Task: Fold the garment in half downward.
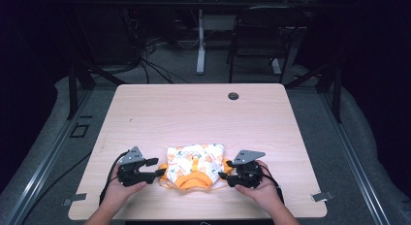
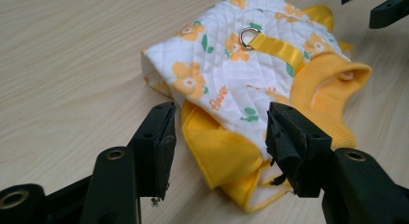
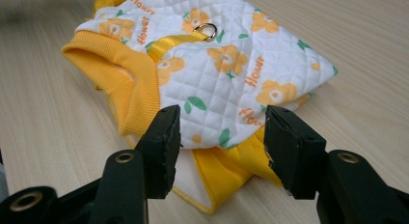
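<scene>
— Where it lies on the desk [image 1: 203,113], what is item one?

— Item one: small quilted garment [image 1: 195,165], white with orange flowers and green leaves, yellow ribbed trim. Lies flat at the near middle of the light wood desk, between the two grippers. Yellow strap [image 2: 277,46] along its back, ending in a metal D-ring [image 2: 249,35].

— Item two?

— Left gripper [image 1: 156,168], held in the person's left hand [image 1: 118,191]. Jaws spread wide, nothing between the pads. In the left gripper view they straddle the garment's yellow sleeve edge, close to the cloth; contact cannot be told.

— Item three?

— Right gripper [image 1: 224,174], held in the right hand [image 1: 261,188]. Jaws likewise wide apart, gripping nothing. In the right gripper view they frame the opposite side of the garment, where a yellow flap [image 3: 226,168] shows beneath the quilted panel.

— Remaining fixtures?

— Round dark grommet [image 1: 233,96] near the desk's far edge. Black chair [image 1: 261,36] and cables [image 1: 145,55] on the floor beyond.
</scene>
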Action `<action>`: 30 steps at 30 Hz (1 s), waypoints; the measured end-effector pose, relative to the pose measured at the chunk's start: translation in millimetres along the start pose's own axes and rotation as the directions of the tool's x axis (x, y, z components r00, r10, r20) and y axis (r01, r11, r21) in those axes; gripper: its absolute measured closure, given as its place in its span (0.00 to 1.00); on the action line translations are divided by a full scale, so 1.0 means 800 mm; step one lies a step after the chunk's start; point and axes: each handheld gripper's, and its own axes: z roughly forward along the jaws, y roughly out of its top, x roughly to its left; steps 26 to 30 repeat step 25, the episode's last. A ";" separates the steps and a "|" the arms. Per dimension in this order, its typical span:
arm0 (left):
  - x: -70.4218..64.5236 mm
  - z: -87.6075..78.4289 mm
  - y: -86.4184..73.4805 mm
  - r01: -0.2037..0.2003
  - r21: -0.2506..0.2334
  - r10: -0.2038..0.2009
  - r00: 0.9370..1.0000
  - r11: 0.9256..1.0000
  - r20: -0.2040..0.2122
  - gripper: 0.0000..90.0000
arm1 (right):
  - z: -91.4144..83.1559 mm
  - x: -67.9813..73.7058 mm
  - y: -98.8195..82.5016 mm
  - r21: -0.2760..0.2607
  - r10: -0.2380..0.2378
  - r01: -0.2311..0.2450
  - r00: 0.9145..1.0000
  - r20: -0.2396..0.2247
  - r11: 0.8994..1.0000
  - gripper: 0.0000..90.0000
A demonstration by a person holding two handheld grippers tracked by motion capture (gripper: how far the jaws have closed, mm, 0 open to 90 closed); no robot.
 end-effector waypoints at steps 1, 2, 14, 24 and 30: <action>0.001 -0.002 -0.001 0.000 0.006 0.000 1.000 1.000 -0.003 0.50 | -0.001 -0.001 -0.002 0.000 0.007 -0.007 1.000 -0.001 1.000 0.52; 0.002 -0.004 -0.003 0.005 0.011 -0.005 1.000 1.000 -0.007 0.50 | -0.001 -0.001 -0.003 0.001 0.011 -0.011 1.000 0.003 1.000 0.52; 0.013 0.000 -0.016 0.035 0.058 -0.032 0.999 0.998 -0.043 0.50 | -0.002 -0.007 -0.019 0.010 0.027 -0.027 0.999 0.039 1.000 0.53; 0.013 0.008 -0.015 0.021 0.069 -0.017 0.999 0.997 -0.050 0.50 | 0.010 -0.014 -0.027 0.037 0.051 -0.052 0.998 0.048 0.998 0.54; 0.013 0.008 -0.015 0.024 0.070 -0.020 0.999 0.997 -0.049 0.50 | 0.011 -0.014 -0.028 0.035 0.052 -0.054 0.997 0.053 0.998 0.54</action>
